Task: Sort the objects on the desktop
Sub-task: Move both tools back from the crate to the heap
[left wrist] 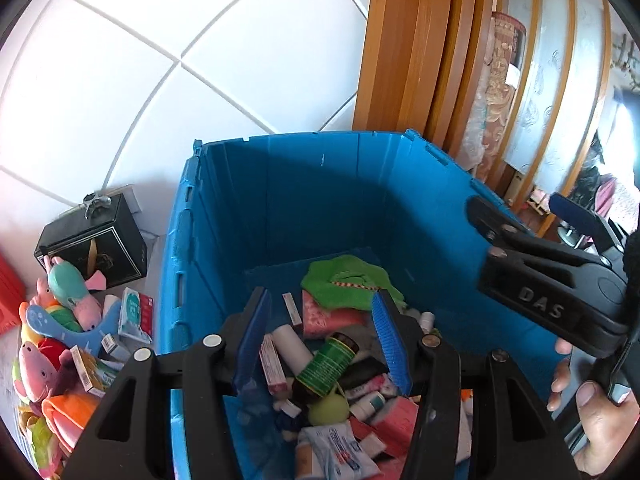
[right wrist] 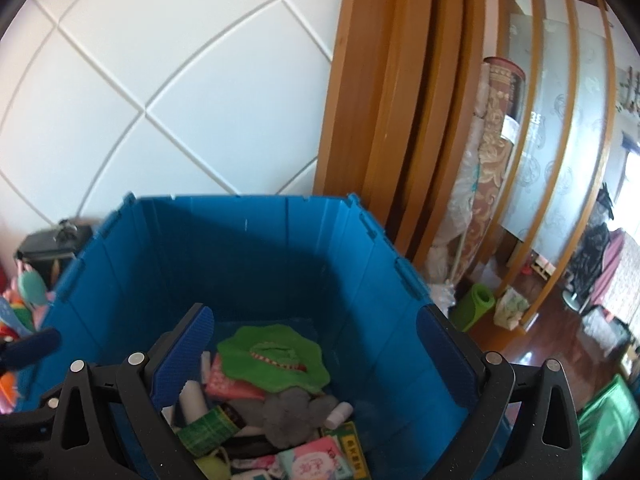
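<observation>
A deep blue crate (left wrist: pixel 280 208) holds a heap of small things: a green cloth (left wrist: pixel 348 280), a brown bottle with a green label (left wrist: pixel 328 360), white tubes, pink packets, boxes. My left gripper (left wrist: pixel 320 320) is open and empty above the heap, its blue pads either side of the bottle. My right gripper (right wrist: pixel 316 340) is open wide and empty over the same crate (right wrist: pixel 240 248), above the green cloth (right wrist: pixel 276 352) and a grey plush (right wrist: pixel 296 412). The right gripper (left wrist: pixel 520 216) also shows in the left wrist view, held by a hand.
Left of the crate lie plush toys (left wrist: pixel 68 292), small boxes and a black box (left wrist: pixel 92 240). A white tiled wall stands behind. Wooden door frames (right wrist: pixel 380 120), a rolled carpet (right wrist: pixel 492 152) and a green mat roll (right wrist: pixel 476 304) are at the right.
</observation>
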A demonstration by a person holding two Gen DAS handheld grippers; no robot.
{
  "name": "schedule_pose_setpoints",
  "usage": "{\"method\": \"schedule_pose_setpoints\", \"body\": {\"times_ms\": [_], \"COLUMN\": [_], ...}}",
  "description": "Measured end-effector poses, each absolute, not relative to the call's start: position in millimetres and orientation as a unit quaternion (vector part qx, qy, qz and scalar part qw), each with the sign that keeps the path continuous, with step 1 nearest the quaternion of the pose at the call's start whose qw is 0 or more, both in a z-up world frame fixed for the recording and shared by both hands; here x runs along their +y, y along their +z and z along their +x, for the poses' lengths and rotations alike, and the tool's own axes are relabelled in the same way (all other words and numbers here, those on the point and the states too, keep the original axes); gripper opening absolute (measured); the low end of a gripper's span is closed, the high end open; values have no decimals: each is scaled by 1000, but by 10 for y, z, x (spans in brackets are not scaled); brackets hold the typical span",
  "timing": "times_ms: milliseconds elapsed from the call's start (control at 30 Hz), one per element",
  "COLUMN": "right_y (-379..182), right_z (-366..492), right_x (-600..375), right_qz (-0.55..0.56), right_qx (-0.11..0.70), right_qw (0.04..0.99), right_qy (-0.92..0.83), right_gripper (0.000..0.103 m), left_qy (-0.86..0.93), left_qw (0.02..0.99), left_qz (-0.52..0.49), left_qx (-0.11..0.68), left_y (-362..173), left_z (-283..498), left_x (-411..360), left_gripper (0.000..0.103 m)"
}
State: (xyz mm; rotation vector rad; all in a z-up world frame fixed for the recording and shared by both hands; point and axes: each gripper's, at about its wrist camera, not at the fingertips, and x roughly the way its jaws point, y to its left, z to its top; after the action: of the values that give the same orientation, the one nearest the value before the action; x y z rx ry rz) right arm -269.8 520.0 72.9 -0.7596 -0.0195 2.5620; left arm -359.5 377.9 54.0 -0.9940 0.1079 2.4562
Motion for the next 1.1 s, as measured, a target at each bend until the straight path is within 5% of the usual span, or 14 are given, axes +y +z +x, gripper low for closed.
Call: {"method": "schedule_pose_setpoints", "body": {"times_ms": [367,667,1100], "right_y": [1148,1159,803], "right_z": [-1933,-1499,-1170], "right_x": [4527,3661,2414], "right_qz": [-222,-208,-194], "right_qx": [26,27,5], "right_qw": [164,105,15], "right_qy": [961,972,981], "right_gripper": [103,103,103], "left_qy": [933,958,959], "left_qw": [233,175,111], "left_qz": [-273,-228,-259], "left_qx": [12,17,-10], "left_y": [944,808,358], "left_z": [-2961,-2474,-2173], "left_x": [2768,1886,609], "left_gripper": [52,64,64]}}
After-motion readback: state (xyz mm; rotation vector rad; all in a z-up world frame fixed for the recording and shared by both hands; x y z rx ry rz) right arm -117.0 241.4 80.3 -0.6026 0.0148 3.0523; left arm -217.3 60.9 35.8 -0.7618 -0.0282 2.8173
